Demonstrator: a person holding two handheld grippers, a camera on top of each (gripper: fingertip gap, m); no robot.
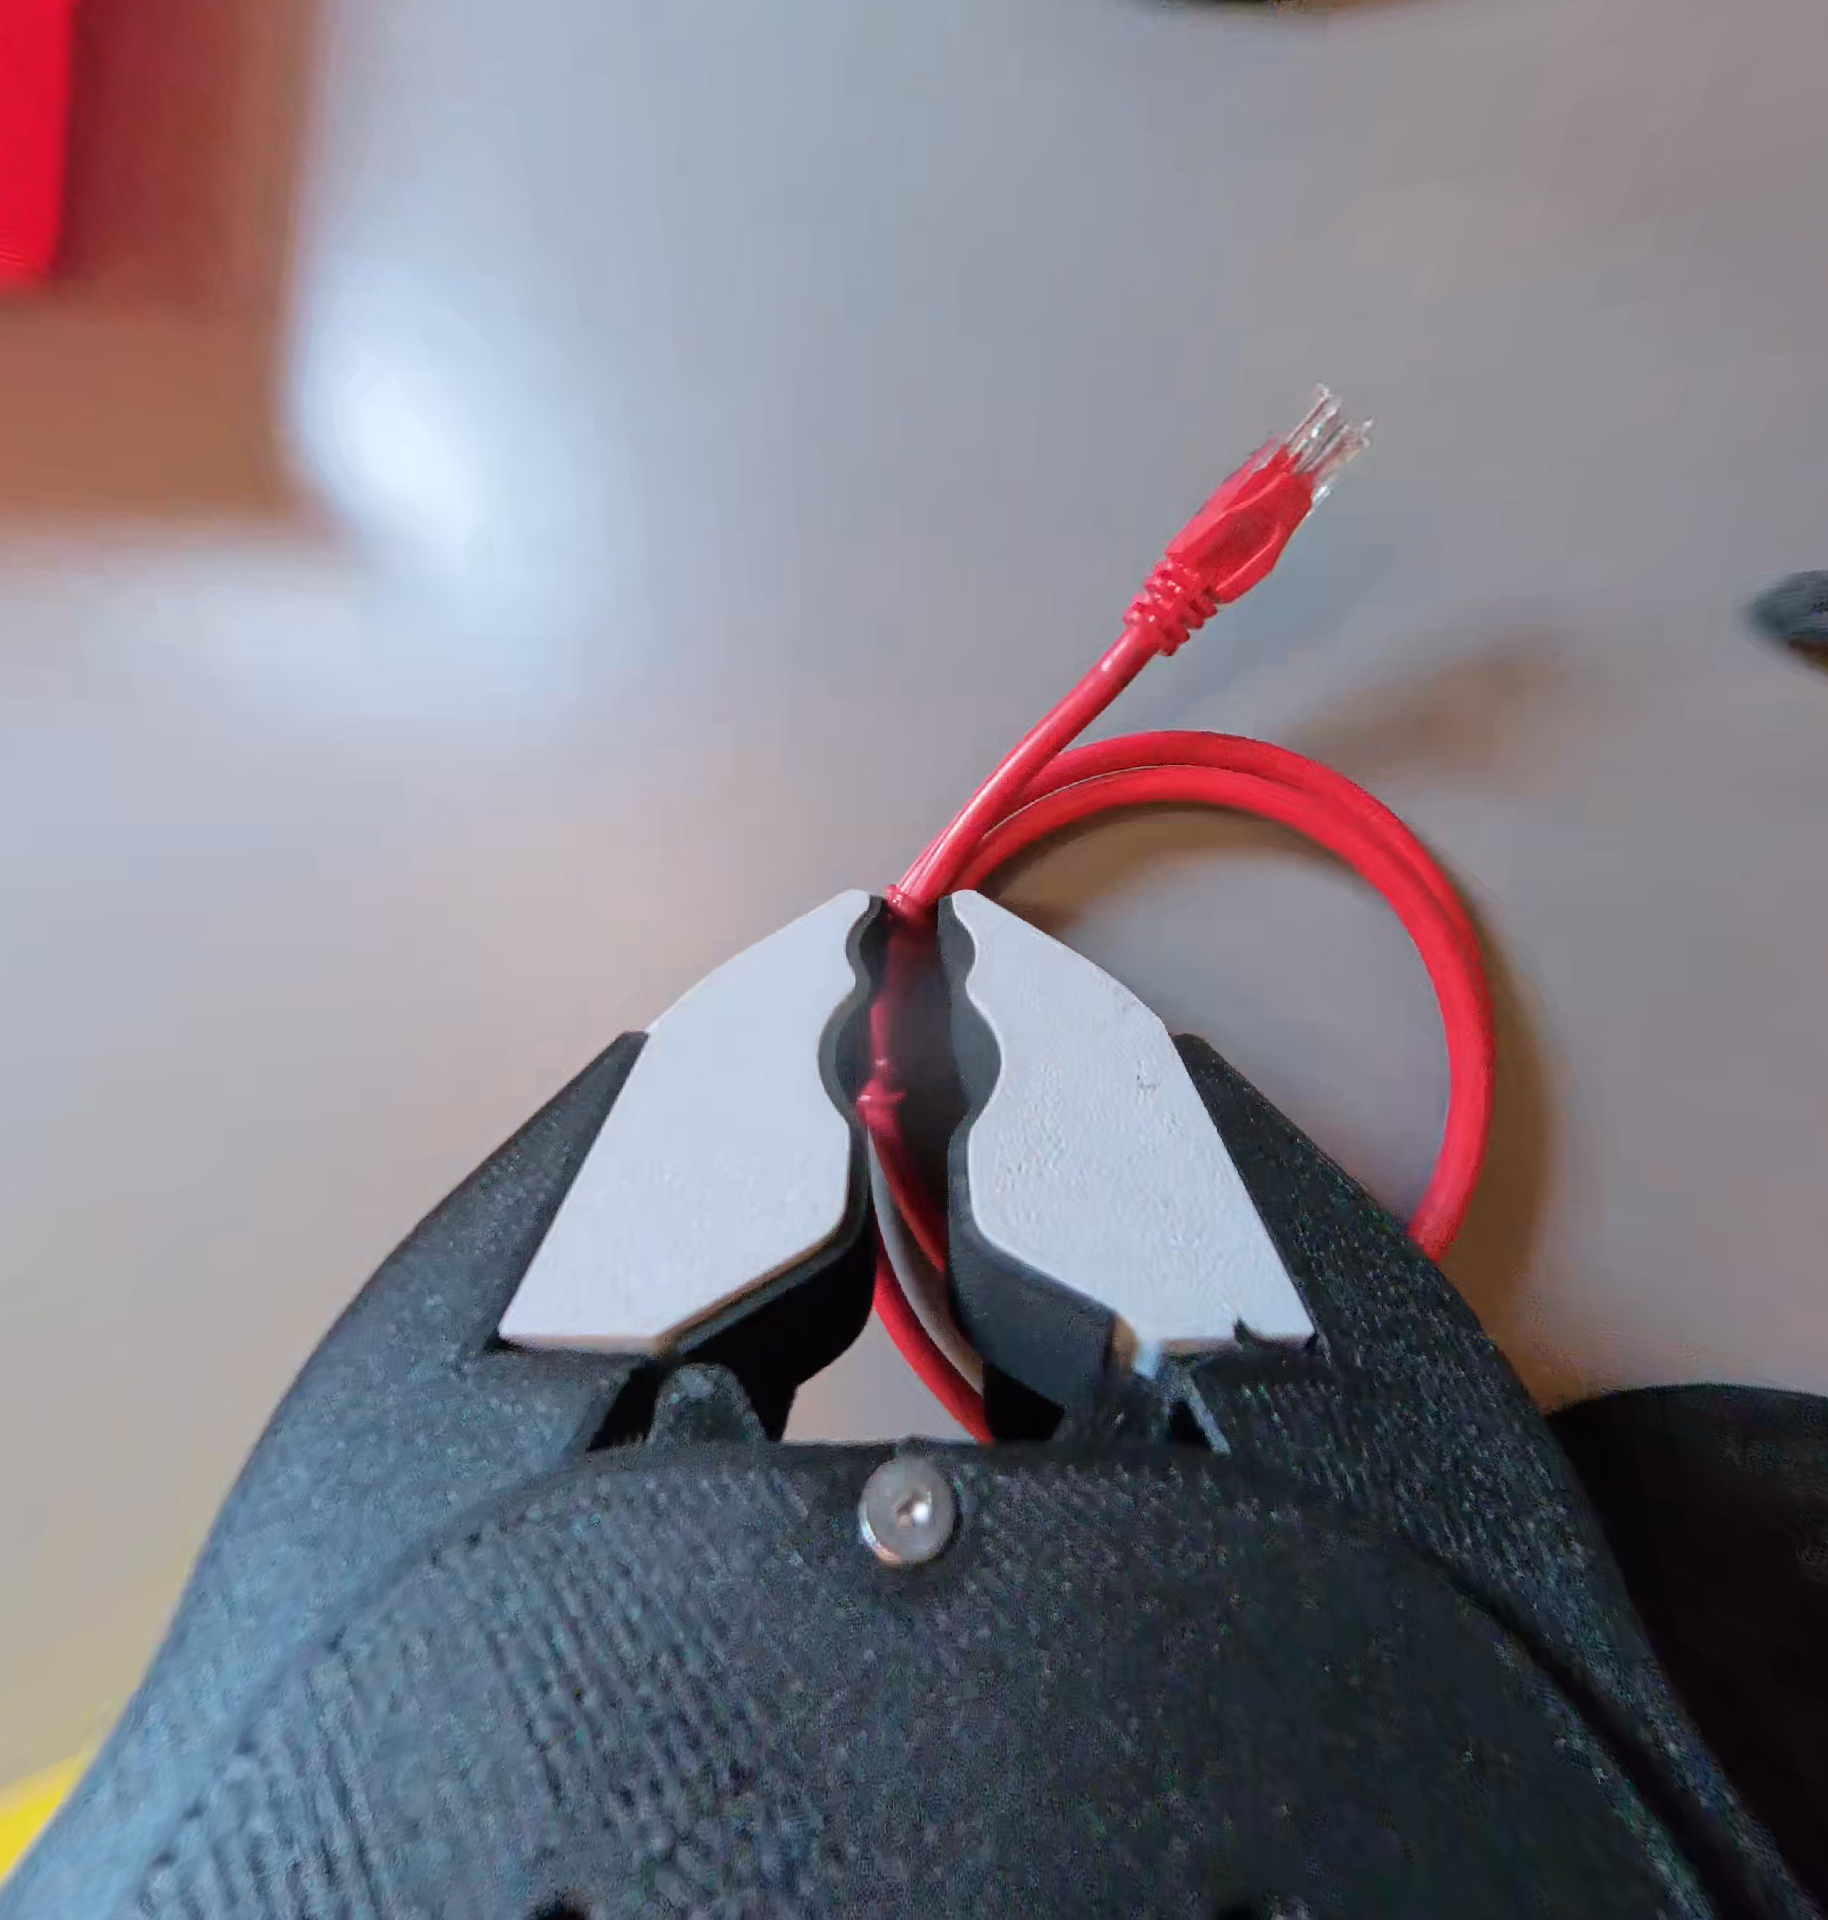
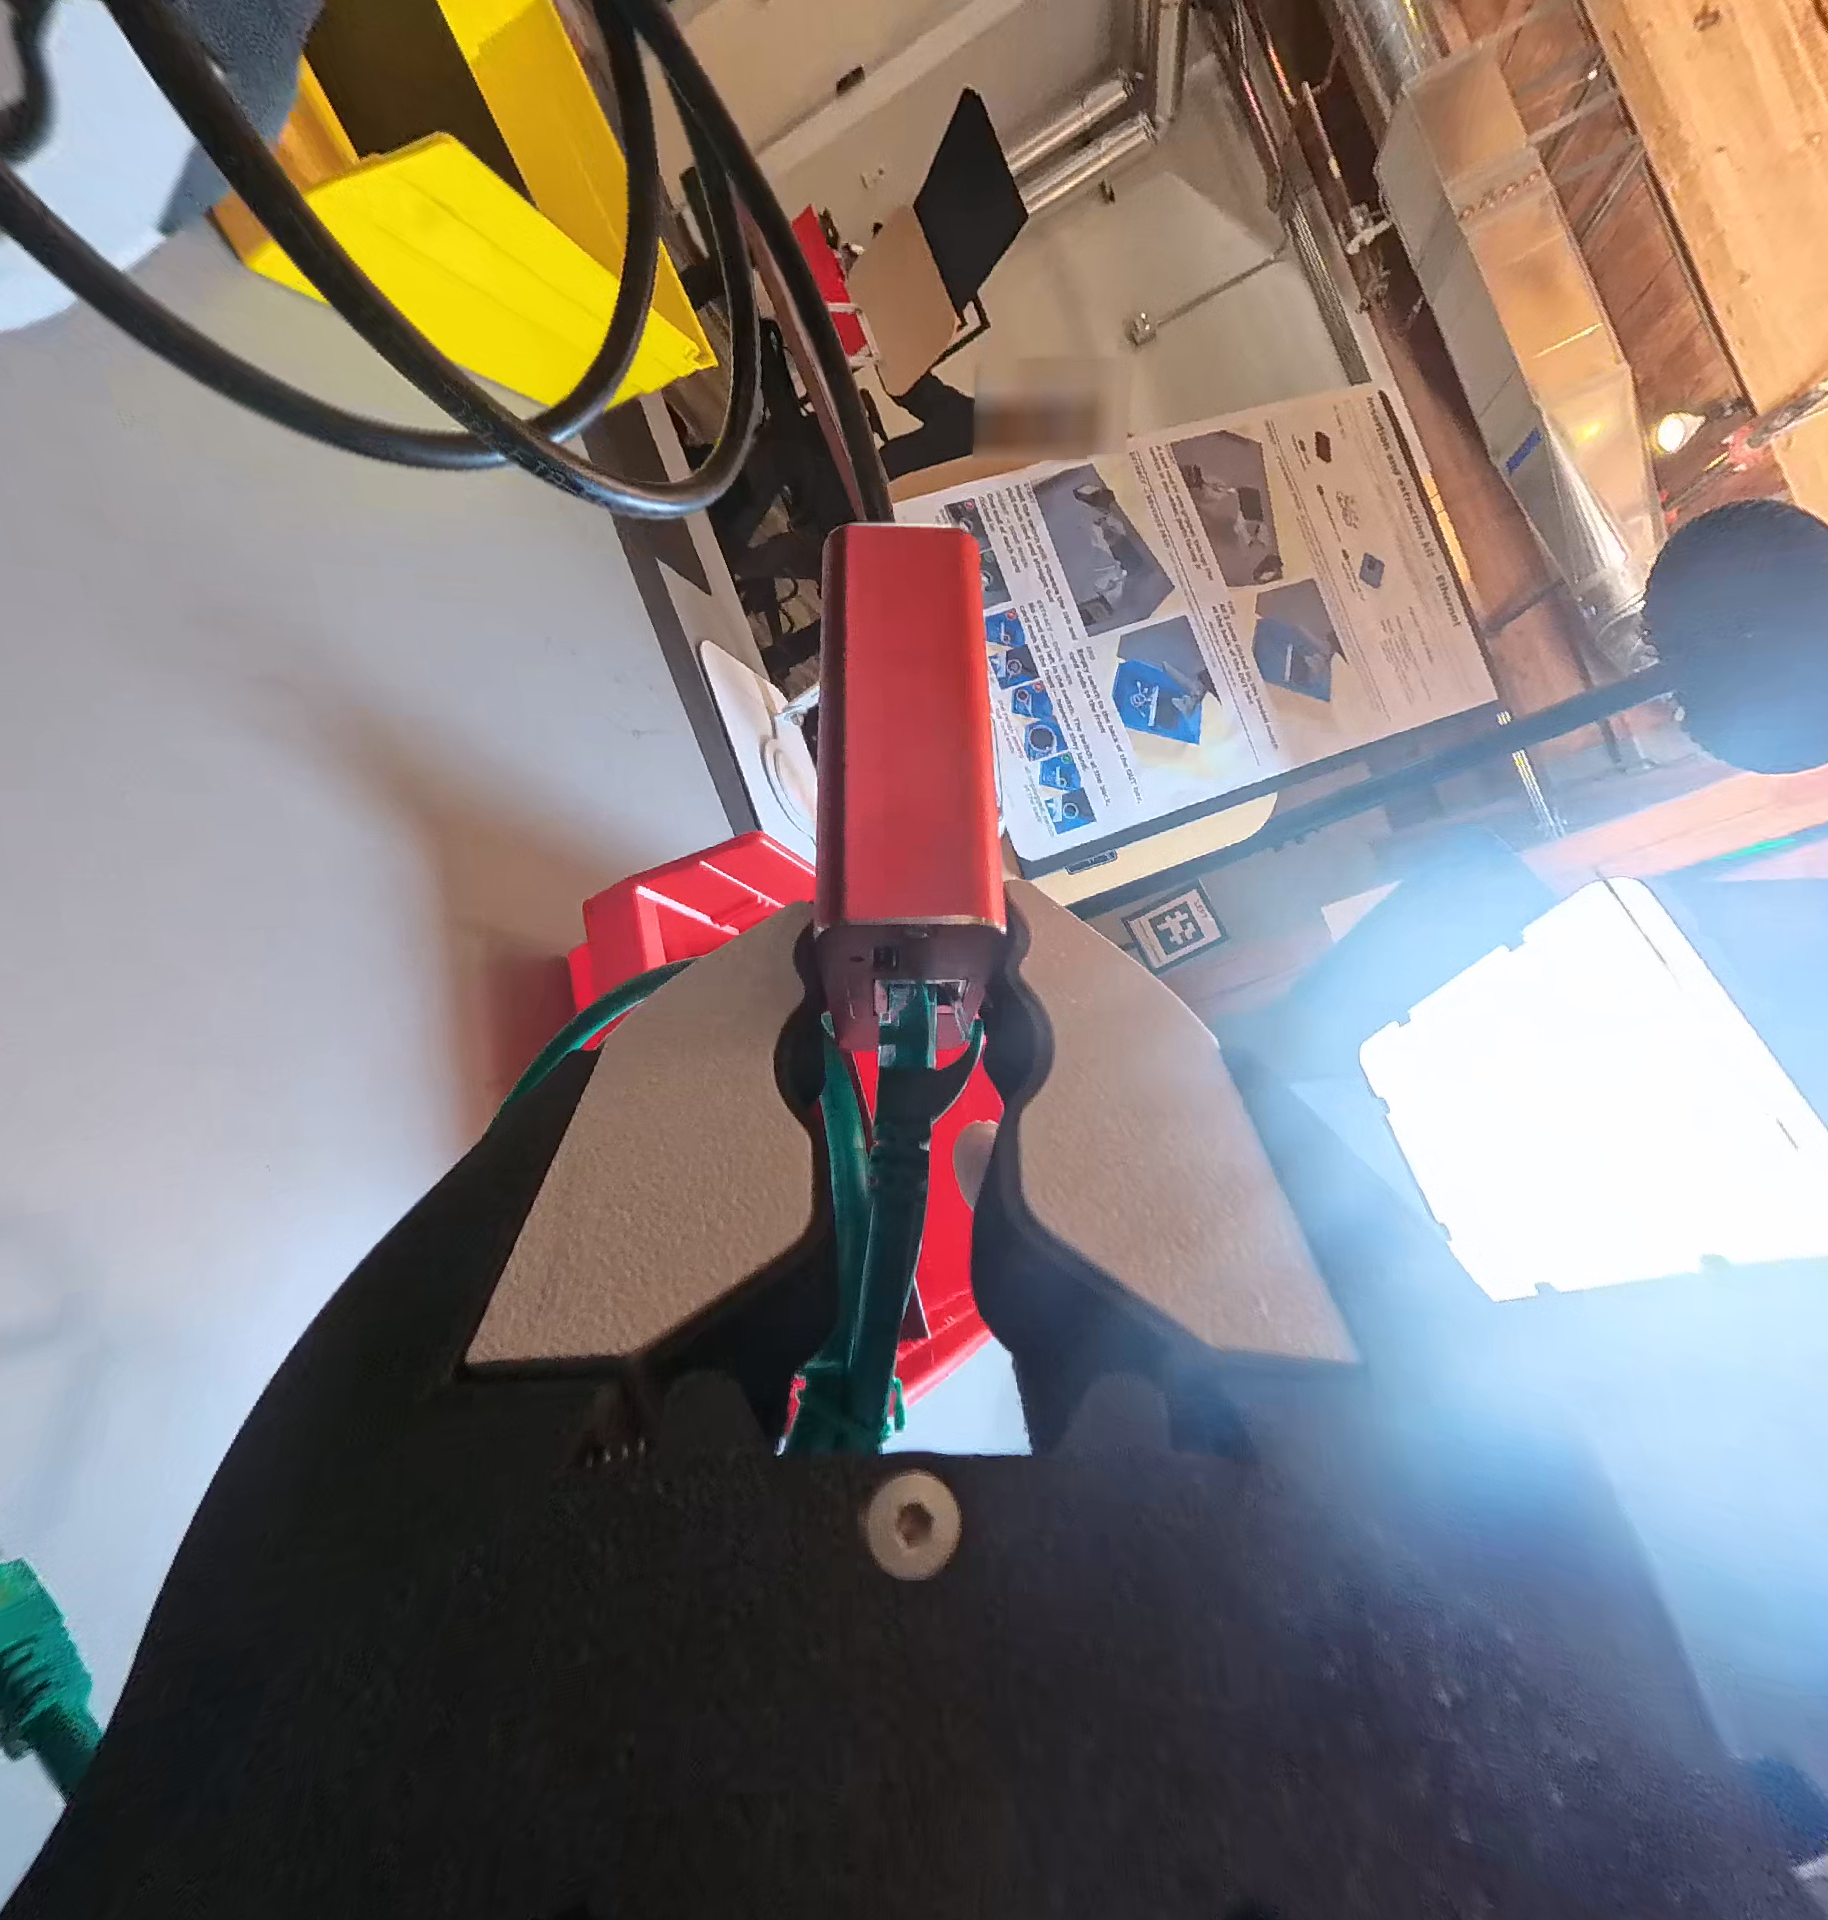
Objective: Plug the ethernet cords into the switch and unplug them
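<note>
Tool jaws on the left tool are pinched nearly together on a bundled red ethernet cord, whose loop bulges out toward 3 o'clock while one clear-tipped plug sticks up toward 1 o'clock, free in the air. The right tool is closed only as far as the red switch lets it, gripping the box by its near end so it points away toward 12 o'clock. A green ethernet cord is plugged into the port on that near face and trails back between the fingers.

I count two ethernet cords in play, one red and one green, plus a loose green plug at 8 o'clock and one switch. Black cables loop at 11 o'clock.

The desk is pale grey. A yellow bin sits on it at 11 o'clock, a red bin just behind the right tool. An instruction poster lies at 2 o'clock, and timber and ducting fill the room beyond.
</note>
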